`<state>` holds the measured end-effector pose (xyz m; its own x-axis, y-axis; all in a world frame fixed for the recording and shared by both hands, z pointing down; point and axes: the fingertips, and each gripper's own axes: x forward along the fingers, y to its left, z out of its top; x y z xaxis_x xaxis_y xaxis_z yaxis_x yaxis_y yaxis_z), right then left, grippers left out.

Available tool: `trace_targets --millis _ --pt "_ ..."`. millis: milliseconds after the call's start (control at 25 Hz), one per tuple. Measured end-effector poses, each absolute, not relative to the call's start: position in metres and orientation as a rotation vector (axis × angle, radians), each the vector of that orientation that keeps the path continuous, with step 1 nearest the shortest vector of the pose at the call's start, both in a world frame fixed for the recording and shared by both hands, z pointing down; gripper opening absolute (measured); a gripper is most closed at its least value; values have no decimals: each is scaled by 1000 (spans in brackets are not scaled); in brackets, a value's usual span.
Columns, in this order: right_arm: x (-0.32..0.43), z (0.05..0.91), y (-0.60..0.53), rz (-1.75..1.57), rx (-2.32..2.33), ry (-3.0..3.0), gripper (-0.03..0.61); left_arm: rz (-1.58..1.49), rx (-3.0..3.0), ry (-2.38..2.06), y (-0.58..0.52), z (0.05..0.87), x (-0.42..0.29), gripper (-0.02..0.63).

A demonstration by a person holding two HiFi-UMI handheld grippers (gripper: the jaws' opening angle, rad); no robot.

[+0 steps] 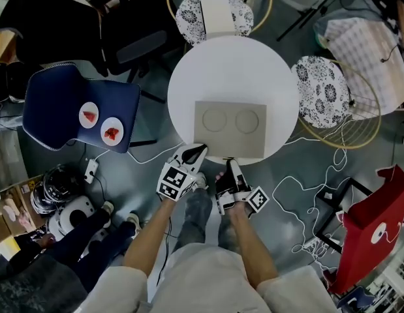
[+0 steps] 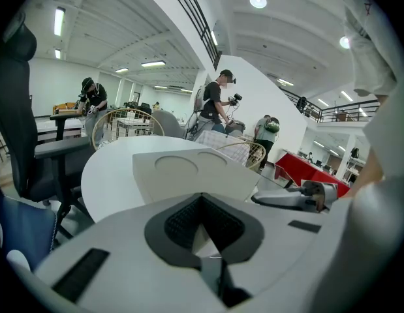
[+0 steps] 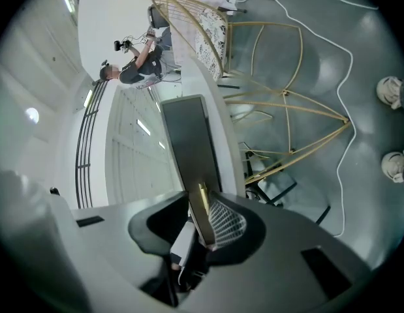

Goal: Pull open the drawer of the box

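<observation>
Right gripper view: your right tool [image 3: 199,204] stands open around the gold drawer handle [image 3: 202,191].
Your left tool [image 2: 202,201] is closed (nothing held) by the box [image 1: 230,128] on the counter [image 1: 234,64].

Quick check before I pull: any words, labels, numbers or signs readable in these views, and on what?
No readable words or numbers in any view.
box: two round outlines on top, no lettering.
left gripper and right gripper: square markers, black-and-white patterns, not text.
red bag: white round mark, too small to read.
</observation>
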<state>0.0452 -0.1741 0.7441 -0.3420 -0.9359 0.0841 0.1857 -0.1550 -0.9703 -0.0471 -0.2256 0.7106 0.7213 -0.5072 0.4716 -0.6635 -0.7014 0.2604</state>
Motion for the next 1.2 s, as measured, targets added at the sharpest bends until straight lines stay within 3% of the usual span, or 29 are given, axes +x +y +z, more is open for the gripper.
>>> trace_targets --millis 200,560,680,920,1040,1200 --pt "45 746 -172 -1658 -978 1252 51 513 2521 -899 -228 711 -47 11" --pt "46 748 -172 -1697 -1046 1191 52 519 2519 -900 -227 711 -46 11" --pt "44 750 -171 -1733 -1062 1197 110 519 2515 -903 -227 711 -47 11" --pt "46 751 -177 -1736 -1105 1211 104 518 2514 -901 -226 711 -47 11" --pt "48 751 -180 -1732 -1127 1201 51 519 2511 -904 -226 711 -47 11" --pt "49 752 -178 -1722 -1147 1229 39 520 2514 -900 -225 711 -46 11"
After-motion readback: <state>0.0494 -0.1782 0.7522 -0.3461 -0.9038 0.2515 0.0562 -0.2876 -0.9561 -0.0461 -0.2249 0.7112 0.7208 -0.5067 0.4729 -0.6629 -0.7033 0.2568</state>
